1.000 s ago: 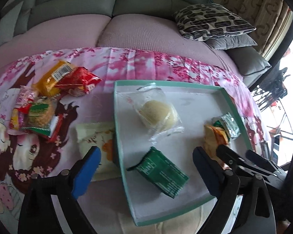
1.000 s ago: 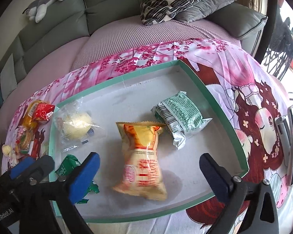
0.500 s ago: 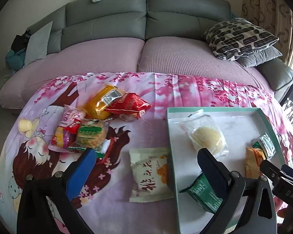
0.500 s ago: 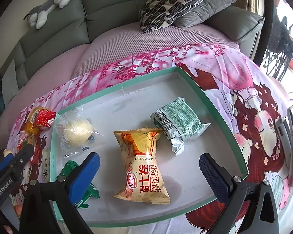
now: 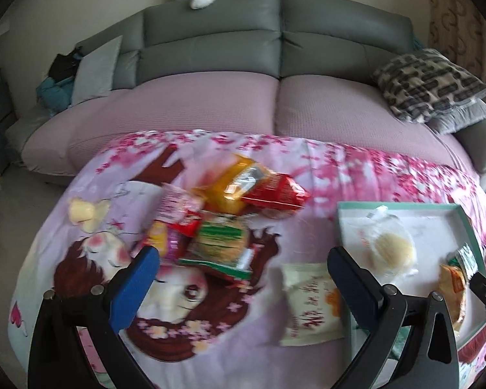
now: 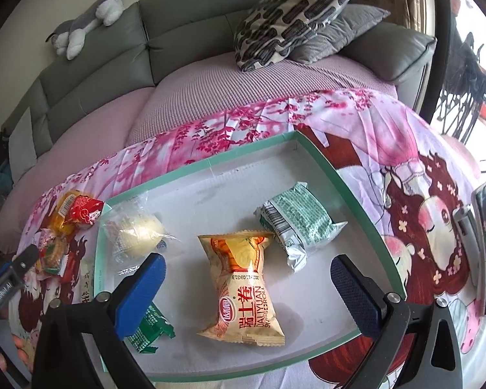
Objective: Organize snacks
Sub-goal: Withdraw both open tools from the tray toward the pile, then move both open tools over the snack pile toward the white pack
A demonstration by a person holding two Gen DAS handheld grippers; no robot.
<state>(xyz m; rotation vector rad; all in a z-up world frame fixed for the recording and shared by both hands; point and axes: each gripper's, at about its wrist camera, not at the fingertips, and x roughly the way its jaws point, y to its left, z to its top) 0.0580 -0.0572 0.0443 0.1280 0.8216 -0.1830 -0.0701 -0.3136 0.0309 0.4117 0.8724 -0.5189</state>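
- Both grippers have black arms with blue pads, and both sets of fingers stand wide apart with nothing between them.
- Left gripper [image 5: 243,278] hovers over a pink cartoon-print cloth [image 5: 356,168], to the left of a shallow white tray with a mint-green rim [image 5: 401,206].
- Left of the tray lies a loose pile of snack packets [image 5: 230,217] in yellow, red and green wrappers.
- Touching the tray's left edge is a cream packet with red characters [image 5: 311,304].
- Right gripper [image 6: 248,285] hangs above the tray.
- Inside the tray lie a yellow-and-orange pillow bag [image 6: 243,282], a pale green foil packet [image 6: 298,220], a clear-wrapped round bun [image 6: 139,230] and a dark green packet [image 6: 149,327].
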